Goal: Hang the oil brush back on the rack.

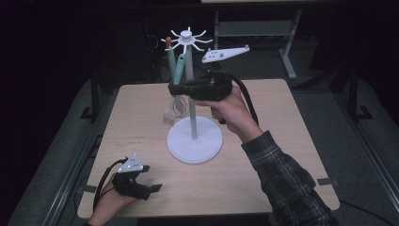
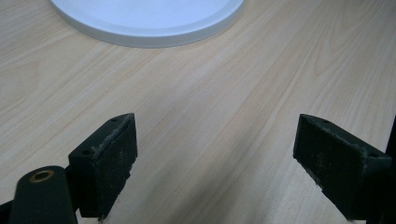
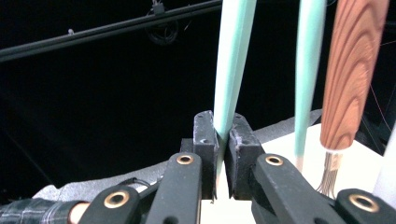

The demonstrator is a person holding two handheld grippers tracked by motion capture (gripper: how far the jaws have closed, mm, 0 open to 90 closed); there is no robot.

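Rack stand at the tabletop's middle.
The stand point(image 1: 194, 139) sits mid-table point(image 1: 282, 122); utensils point(image 1: 175, 70) hang on its left side; the left gripper point(image 1: 141, 181) rests near the front-left corner.

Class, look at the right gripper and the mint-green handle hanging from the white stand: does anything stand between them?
Nothing visible does. The right gripper is already shut on the mint-green handle, with no gap between them.

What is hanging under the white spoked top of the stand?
Under the spoked top, two mint-green handles and a wooden-handled whisk hang. The right tool is shut on one green handle, covering its lower part; the utensil ends stay unclear.
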